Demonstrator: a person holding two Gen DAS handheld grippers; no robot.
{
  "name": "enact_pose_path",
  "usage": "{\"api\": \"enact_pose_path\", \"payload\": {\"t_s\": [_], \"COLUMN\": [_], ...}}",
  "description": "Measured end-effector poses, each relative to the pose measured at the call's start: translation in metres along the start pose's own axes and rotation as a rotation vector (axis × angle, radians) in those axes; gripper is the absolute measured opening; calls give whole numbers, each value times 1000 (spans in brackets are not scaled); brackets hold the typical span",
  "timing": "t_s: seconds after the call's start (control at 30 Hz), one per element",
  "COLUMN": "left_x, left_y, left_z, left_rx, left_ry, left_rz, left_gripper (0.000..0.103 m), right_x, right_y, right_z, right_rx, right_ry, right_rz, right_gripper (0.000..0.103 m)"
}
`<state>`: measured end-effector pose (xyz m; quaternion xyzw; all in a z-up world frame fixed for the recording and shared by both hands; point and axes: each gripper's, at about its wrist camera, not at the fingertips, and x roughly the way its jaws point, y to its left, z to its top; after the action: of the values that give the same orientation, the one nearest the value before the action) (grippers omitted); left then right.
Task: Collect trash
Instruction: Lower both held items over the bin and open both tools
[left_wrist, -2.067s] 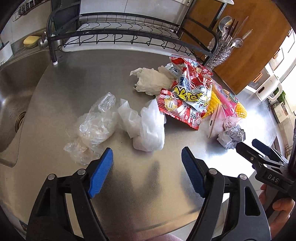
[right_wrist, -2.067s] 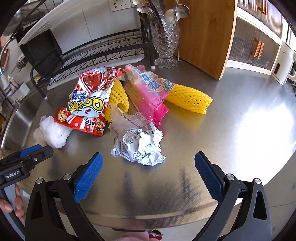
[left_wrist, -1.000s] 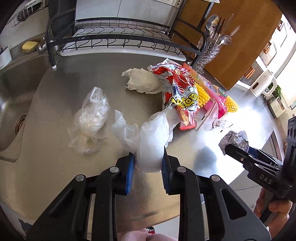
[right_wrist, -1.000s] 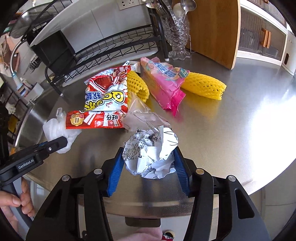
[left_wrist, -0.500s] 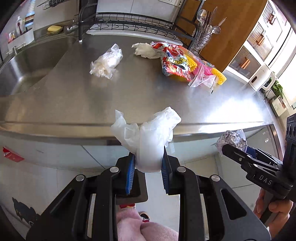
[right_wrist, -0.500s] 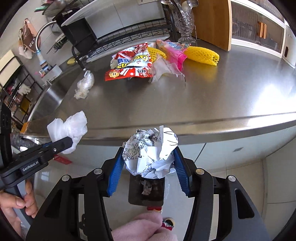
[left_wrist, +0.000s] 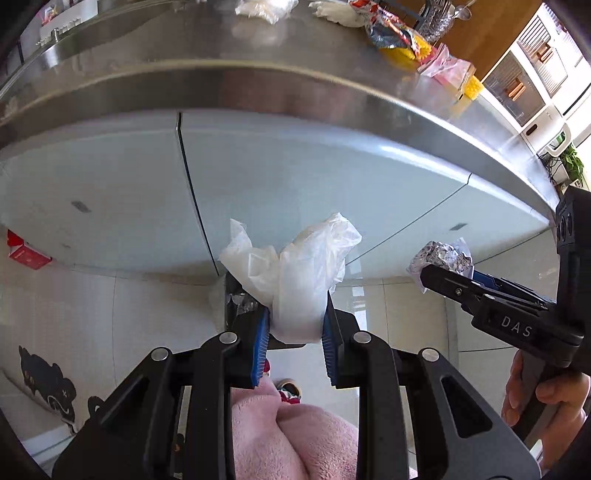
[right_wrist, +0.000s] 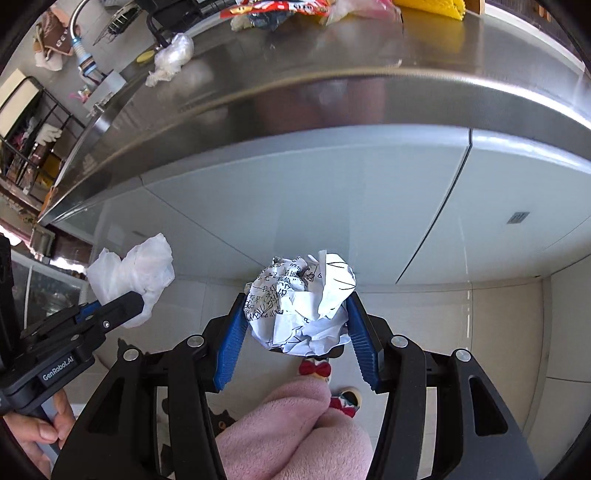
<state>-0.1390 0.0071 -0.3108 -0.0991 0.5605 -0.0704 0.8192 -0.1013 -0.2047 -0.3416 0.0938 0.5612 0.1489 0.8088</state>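
Observation:
My left gripper (left_wrist: 295, 332) is shut on a crumpled white plastic bag (left_wrist: 295, 273), held below the counter edge in front of the pale cabinet doors. My right gripper (right_wrist: 297, 332) is shut on a crumpled ball of printed paper (right_wrist: 299, 299), at the same low height. Each gripper shows in the other view: the right one with its paper ball (left_wrist: 443, 256), the left one with its bag (right_wrist: 133, 273). A dark bin (left_wrist: 240, 299) shows partly behind the left gripper's bag. More trash stays on the steel counter: snack wrappers (left_wrist: 391, 33), a clear plastic wad (right_wrist: 171, 55).
The steel counter's front edge (left_wrist: 295, 85) runs overhead, with grey cabinet doors (right_wrist: 332, 199) under it. Tiled floor (left_wrist: 406, 314) lies below. My pink-clad legs (right_wrist: 295, 435) and slippers are under the grippers. A red box (left_wrist: 26, 253) lies on the floor at left.
Both grippers have dropped lower, from counter-edge level to in front of the cabinet doors, each still holding its trash. The counter top now lies above the view.

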Motion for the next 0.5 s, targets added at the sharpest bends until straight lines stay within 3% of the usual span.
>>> {"api": "enact_pose_path", "payload": {"t_s": [0.23, 0.5], "left_x": [65, 122], "left_y": [22, 37], "left_z": [-22, -22], "left_rx": [3, 21], "left_ry": [92, 165], "left_rz": [3, -1], "left_gripper": [23, 23], "right_x": [64, 122], "right_y": [-8, 0], "right_z": [-6, -3], "right_rx": [100, 128], "right_ry": [93, 169], "right_rz": [31, 8], "right_gripper": [54, 54]}}
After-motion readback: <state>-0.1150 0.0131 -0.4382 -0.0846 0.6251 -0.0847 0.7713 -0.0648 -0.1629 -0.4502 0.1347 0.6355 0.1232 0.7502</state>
